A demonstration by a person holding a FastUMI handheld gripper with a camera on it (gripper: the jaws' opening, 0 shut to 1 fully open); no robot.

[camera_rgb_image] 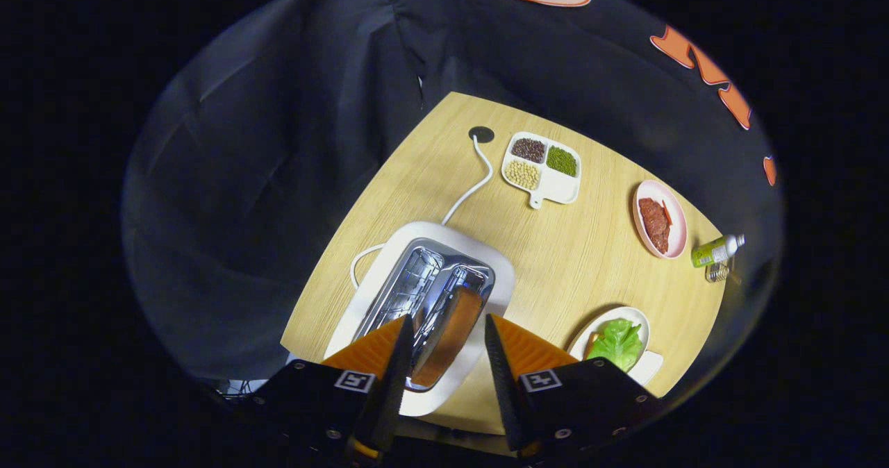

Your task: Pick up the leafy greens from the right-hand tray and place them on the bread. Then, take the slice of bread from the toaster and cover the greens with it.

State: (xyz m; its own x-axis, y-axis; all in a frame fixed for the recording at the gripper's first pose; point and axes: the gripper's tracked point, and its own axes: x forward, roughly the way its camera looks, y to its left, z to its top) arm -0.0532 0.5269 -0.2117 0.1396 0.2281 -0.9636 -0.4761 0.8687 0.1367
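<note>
Gripper view: hand-held gripper [444, 326] agape above toaster [424, 301].

Light falls from above onto the wooden table [555, 260], bright and even against the dim cloth wall. Glare glints off the toaster's [424, 301] metal slots. The plate [615, 336] casts a soft shadow. Fisheye bending curves the table's edges; the gripper [444, 329], fingers parted, looks slightly soft.

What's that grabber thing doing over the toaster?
A person is holding a two-finger gripper above the white toaster on the light wooden table. Its fingers are open, with the brown slice of bread in the toaster slot showing between them, not yet gripped. The green leafy greens already lie on bread on the white plate beside the toaster. It looks ready to take the slice.
</note>
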